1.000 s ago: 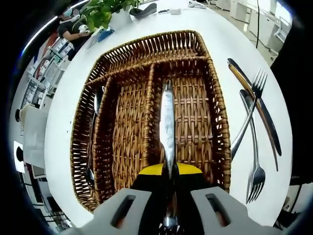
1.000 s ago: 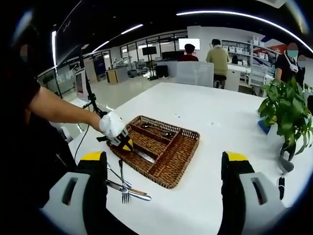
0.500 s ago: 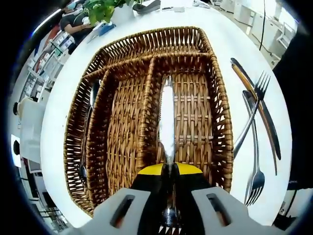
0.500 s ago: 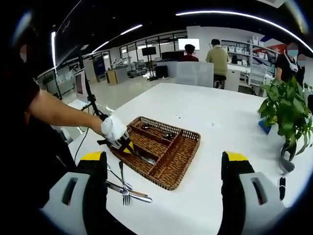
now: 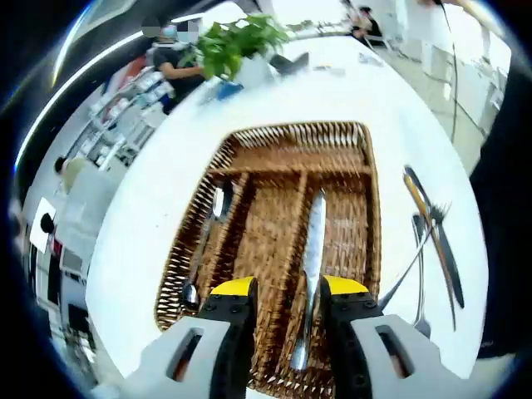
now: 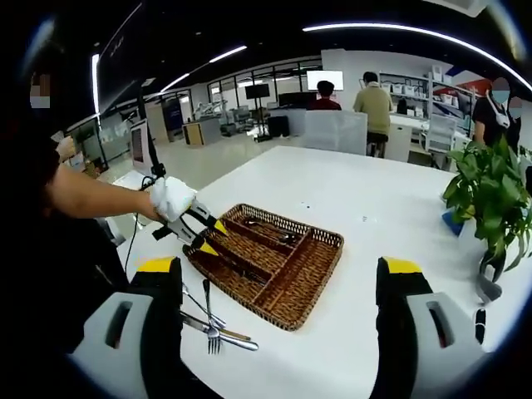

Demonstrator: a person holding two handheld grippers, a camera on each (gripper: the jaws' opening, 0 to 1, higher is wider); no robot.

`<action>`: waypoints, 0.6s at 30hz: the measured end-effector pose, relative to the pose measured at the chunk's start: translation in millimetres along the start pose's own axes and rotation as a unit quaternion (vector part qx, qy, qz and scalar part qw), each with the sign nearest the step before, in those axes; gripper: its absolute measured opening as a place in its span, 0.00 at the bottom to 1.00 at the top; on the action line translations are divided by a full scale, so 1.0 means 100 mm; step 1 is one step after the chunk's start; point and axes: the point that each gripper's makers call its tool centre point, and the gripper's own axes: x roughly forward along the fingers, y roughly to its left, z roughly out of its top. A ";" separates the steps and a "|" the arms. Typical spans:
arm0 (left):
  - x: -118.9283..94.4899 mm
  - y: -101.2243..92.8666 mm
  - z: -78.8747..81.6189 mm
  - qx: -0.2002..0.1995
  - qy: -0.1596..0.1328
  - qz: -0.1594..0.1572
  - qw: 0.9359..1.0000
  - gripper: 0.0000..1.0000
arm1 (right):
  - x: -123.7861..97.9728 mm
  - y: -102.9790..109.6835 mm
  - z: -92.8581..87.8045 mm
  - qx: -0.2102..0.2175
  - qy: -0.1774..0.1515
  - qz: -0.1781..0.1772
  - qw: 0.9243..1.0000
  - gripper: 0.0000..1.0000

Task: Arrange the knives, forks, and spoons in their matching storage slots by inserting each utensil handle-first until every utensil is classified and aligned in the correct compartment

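I am looking into an open office with ceiling light strips, desks and people at the far side, and in front of me a white tabletop [image 6: 382,208] that carries a brown wicker tray [image 5: 283,249] split into long compartments. A potted plant [image 6: 486,195] stands at the right edge of the right gripper view, well apart from the tray. In the left gripper view my left claw [image 5: 285,309] hangs above the near end of the tray with its yellow-tipped jaws spread apart and nothing between them. A knife [image 5: 309,274] lies lengthwise in the compartment nearest the loose cutlery, just beyond the jaws. A spoon [image 5: 206,237] lies in the outer compartment on the opposite side, and the middle compartment between them looks bare of utensils. On the tabletop beside the tray, loose forks [image 5: 420,258] and another knife [image 5: 436,237] lie crossed over each other. From the right gripper view I see the left claw [image 6: 209,237] held by a gloved hand [image 6: 170,198] over the tray's near corner, with the loose cutlery [image 6: 212,324] just in front of the tray. My right claw [image 6: 278,312] stands wide, its two jaws far apart, holding nothing, well back from the tray.
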 end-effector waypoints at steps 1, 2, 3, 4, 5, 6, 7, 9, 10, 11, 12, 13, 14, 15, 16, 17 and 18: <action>-0.06 0.03 0.03 -0.014 -0.010 0.004 1.000 0.34 | 0.00 0.00 0.01 0.000 -0.003 0.000 1.000 1.00; -0.14 0.04 0.02 -0.033 -0.011 0.007 0.999 0.34 | 0.00 -0.01 0.03 0.000 -0.006 0.000 1.000 1.00; -0.21 0.06 0.01 -0.038 -0.010 0.013 0.999 0.34 | 0.00 -0.02 0.05 -0.002 -0.010 0.000 1.000 1.00; -0.30 0.10 0.03 -0.034 -0.017 0.029 0.999 0.35 | 0.01 -0.02 0.06 -0.005 -0.014 -0.001 1.000 1.00; -0.37 0.12 0.06 -0.044 -0.029 0.034 0.998 0.38 | 0.01 -0.03 0.07 -0.007 -0.015 -0.001 1.000 1.00; -0.43 0.12 0.08 -0.055 -0.036 0.039 0.997 0.42 | 0.01 -0.03 0.07 -0.009 -0.015 -0.002 1.000 1.00; -0.53 0.17 0.10 -0.077 -0.050 0.052 0.994 0.45 | 0.01 -0.03 0.08 -0.012 -0.017 -0.003 1.000 1.00; -0.72 0.22 0.17 -0.107 -0.078 0.067 0.989 0.51 | 0.00 -0.02 0.10 -0.014 -0.020 -0.003 1.000 1.00; -0.75 0.22 0.18 -0.113 -0.083 0.067 0.988 0.53 | 0.00 -0.02 0.11 -0.014 -0.021 -0.002 1.000 1.00; -0.84 0.24 0.20 -0.129 -0.095 0.072 0.984 0.56 | 0.00 -0.01 0.11 -0.015 -0.022 -0.001 1.000 1.00; -0.92 0.26 0.22 -0.139 -0.105 0.077 0.982 0.60 | 0.00 0.01 0.12 -0.016 -0.023 0.001 1.000 1.00; -0.99 0.27 0.24 -0.150 -0.114 0.083 0.979 0.64 | -0.01 0.02 0.13 -0.017 -0.024 0.002 1.000 1.00; -1.07 0.29 0.25 -0.161 -0.124 0.088 0.975 0.67 | -0.01 0.03 0.13 -0.018 -0.025 0.003 1.000 1.00; -1.20 0.31 0.29 -0.175 -0.143 0.099 0.969 0.70 | -0.01 0.04 0.15 -0.019 -0.028 0.004 0.999 1.00; -1.22 0.31 0.30 -0.178 -0.147 0.100 0.968 0.72 | -0.01 0.04 0.15 -0.019 -0.029 0.004 0.999 1.00; -1.30 0.30 0.31 -0.192 -0.155 0.103 0.963 0.74 | -0.02 0.05 0.15 -0.018 -0.030 0.006 0.999 1.00; -1.37 0.27 0.34 -0.202 -0.166 0.105 0.959 0.76 | -0.02 0.06 0.14 -0.016 -0.031 0.007 0.999 1.00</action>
